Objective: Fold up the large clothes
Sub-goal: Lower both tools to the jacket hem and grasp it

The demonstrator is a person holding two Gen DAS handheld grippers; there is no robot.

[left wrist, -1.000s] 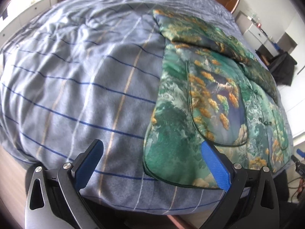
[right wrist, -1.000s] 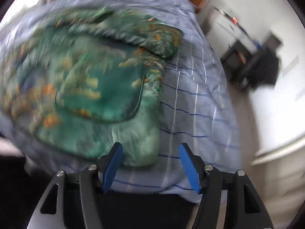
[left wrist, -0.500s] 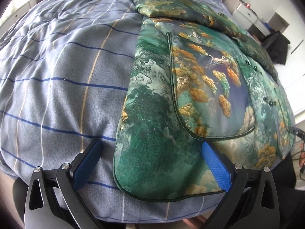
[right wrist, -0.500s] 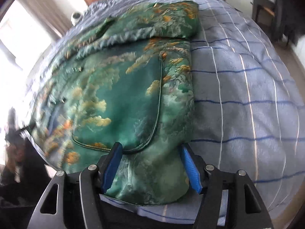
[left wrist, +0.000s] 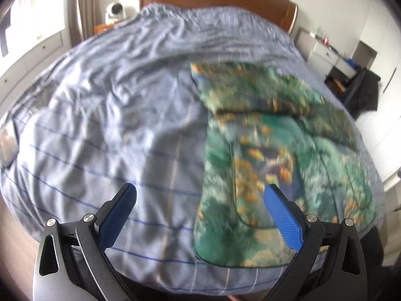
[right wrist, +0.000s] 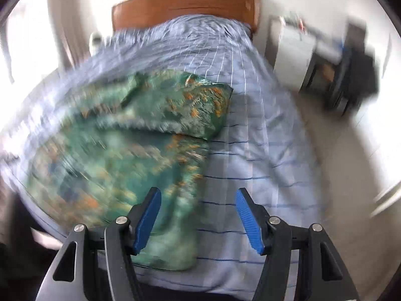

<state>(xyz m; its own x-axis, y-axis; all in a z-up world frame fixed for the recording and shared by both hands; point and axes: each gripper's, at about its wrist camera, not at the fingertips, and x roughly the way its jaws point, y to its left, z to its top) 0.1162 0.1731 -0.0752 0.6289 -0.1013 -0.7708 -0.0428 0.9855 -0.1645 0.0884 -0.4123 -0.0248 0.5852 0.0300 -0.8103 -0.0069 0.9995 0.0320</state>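
Green printed garment [left wrist: 270, 155], patterned with orange and pale motifs: lying flat on the bed [left wrist: 105, 130], toward the near edge, its folded sleeve [left wrist: 263, 92] lying across the upper part; in the right wrist view the same garment [right wrist: 120, 155] is showing heavily blurred, its near corner reaching almost to the foot edge of the bed [right wrist: 250, 150]. Bed cover: pale blue with dark blue and light stripes, wrinkling toward the headboard [left wrist: 215, 2], which is brown wood. Left gripper [left wrist: 200, 200]: hanging above the near edge of the bed, jaws standing wide apart, blue pads [left wrist: 283, 220] bare, nothing between them; the garment's left edge is showing in the gap beneath, apart from the pads. Right gripper [right wrist: 196, 205]: likewise hanging above the near edge, jaws standing apart, pads [right wrist: 248, 220] gripping nothing; the garment's right edge is showing below the gap. Surroundings: a small white device [left wrist: 115, 11] sitting beside the headboard; white drawers [left wrist: 325, 55] and a dark chair [left wrist: 363, 92] standing past the far right corner of the bed, blurred in the right wrist view.
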